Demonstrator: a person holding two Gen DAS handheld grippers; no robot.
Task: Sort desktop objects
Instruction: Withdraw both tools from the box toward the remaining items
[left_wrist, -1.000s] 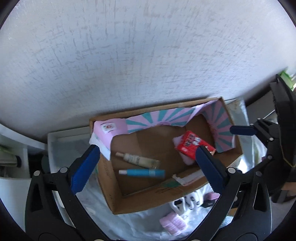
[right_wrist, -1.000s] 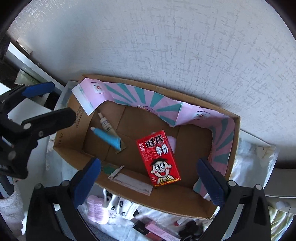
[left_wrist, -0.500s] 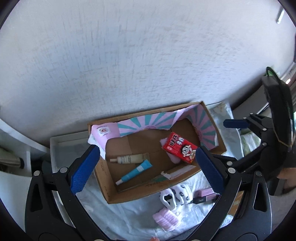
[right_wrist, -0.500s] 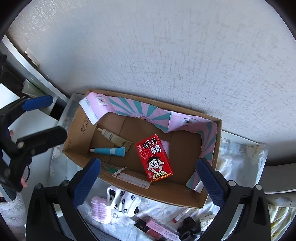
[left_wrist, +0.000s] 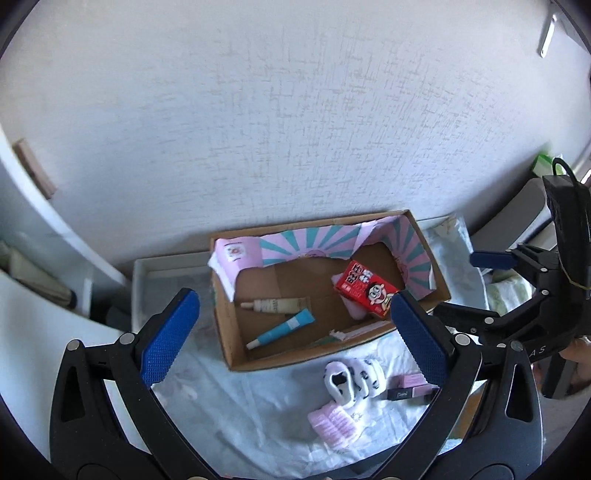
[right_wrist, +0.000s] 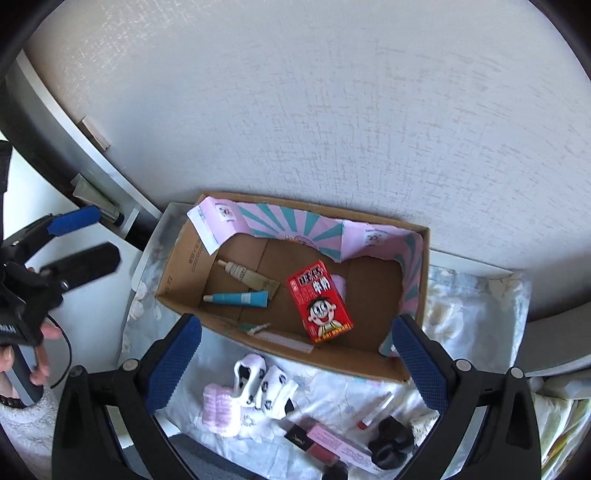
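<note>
An open cardboard box (left_wrist: 236, 343) (right_wrist: 181, 266) stands against the wall. It holds a red milk carton (left_wrist: 365, 290) (right_wrist: 319, 301), a blue tube (left_wrist: 282, 328) (right_wrist: 238, 298), a beige tube (left_wrist: 275, 305) (right_wrist: 247, 275) and a flat toothbrush pack (right_wrist: 280, 336). In front of it on the cloth lie spotted white socks (left_wrist: 354, 376) (right_wrist: 266, 384), pink socks (left_wrist: 334, 424) (right_wrist: 218, 406) and a pink and black cosmetic box (left_wrist: 410, 387) (right_wrist: 325, 441). My left gripper (left_wrist: 295, 343) and right gripper (right_wrist: 295, 365) are both open and empty above the cloth.
A lipstick (right_wrist: 375, 410) and a black clip (right_wrist: 391, 439) lie at the right on the floral cloth (left_wrist: 258, 398). A white tray (left_wrist: 147, 273) sits behind the box at the left. White shelving (right_wrist: 92, 162) stands at the left, a textured wall behind.
Both grippers have pulled back and up from the box, so more of the cloth and the socks shows. The blue tube has shifted inside the box.
</note>
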